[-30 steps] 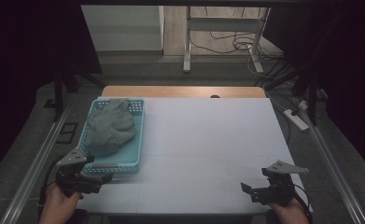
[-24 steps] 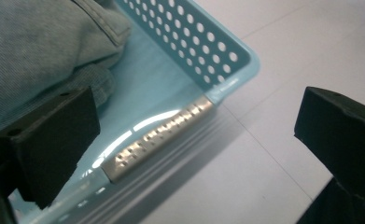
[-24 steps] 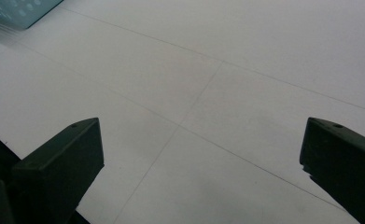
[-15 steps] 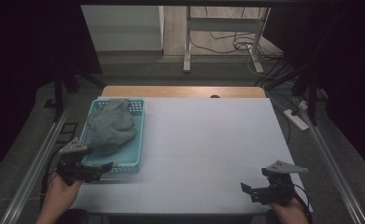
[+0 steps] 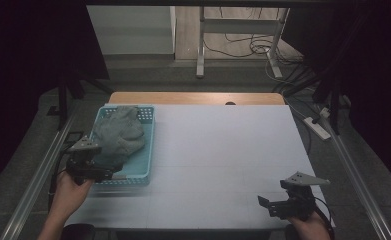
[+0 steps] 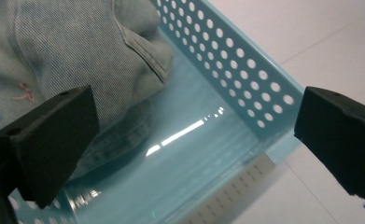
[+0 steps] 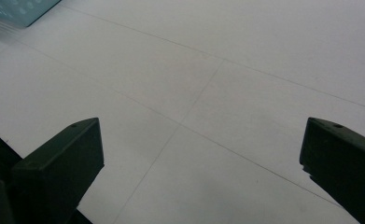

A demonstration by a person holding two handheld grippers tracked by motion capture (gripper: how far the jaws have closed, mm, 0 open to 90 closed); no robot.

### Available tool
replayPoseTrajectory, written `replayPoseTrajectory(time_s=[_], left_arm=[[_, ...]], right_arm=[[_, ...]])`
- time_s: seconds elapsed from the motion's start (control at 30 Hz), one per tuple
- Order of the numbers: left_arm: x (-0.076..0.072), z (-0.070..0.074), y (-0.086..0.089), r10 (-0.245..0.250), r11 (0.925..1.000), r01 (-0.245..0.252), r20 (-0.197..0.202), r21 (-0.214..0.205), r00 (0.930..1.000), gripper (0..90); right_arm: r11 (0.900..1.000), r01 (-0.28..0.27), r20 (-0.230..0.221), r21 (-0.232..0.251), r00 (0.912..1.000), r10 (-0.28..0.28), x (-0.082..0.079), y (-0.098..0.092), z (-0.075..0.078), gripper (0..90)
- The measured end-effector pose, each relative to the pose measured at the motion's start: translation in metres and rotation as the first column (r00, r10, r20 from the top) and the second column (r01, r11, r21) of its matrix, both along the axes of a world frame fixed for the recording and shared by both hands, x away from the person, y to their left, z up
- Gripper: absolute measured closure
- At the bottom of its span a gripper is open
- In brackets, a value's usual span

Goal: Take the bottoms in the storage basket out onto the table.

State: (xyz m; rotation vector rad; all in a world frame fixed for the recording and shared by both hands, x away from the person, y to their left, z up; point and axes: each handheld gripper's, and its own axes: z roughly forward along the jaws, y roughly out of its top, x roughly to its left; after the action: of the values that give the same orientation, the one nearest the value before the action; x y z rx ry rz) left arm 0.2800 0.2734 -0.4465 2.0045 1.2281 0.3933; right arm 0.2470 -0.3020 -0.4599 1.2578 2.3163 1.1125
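white table [image 5: 223,150] | power strip [image 5: 319,128], perhaps | floor cables [image 5: 253,46]

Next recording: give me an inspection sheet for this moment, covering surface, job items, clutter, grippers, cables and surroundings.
Surface: white table top with faint seam lines; a wooden strip shows along its far edge.
Job's things: light blue perforated plastic basket at the table's left side; crumpled grey-blue denim garment lies inside it, leaving the near end of the basket floor bare.
Clutter: nothing seen on the table besides the basket.
Grippers: left gripper open, jaws over the basket's near end, holding nothing; right gripper open, above bare table at the near right.
Cables: loose cables on the floor beyond the table; white power strip at the right.
Surroundings: dark room, metal rails either side.
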Motion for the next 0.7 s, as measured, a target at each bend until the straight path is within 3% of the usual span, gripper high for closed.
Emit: replayPoseTrajectory(time_s=[0.7], left_arm=[[0.043, 0.006, 0.004, 0.004, 1.0000, -0.004, -0.027, 0.004, 0.9996, 0.0]], right_arm=[[1.0000, -0.005, -0.012, 0.002, 0.9999, 0.005, 0.001, 0.000, -0.001, 0.0]])
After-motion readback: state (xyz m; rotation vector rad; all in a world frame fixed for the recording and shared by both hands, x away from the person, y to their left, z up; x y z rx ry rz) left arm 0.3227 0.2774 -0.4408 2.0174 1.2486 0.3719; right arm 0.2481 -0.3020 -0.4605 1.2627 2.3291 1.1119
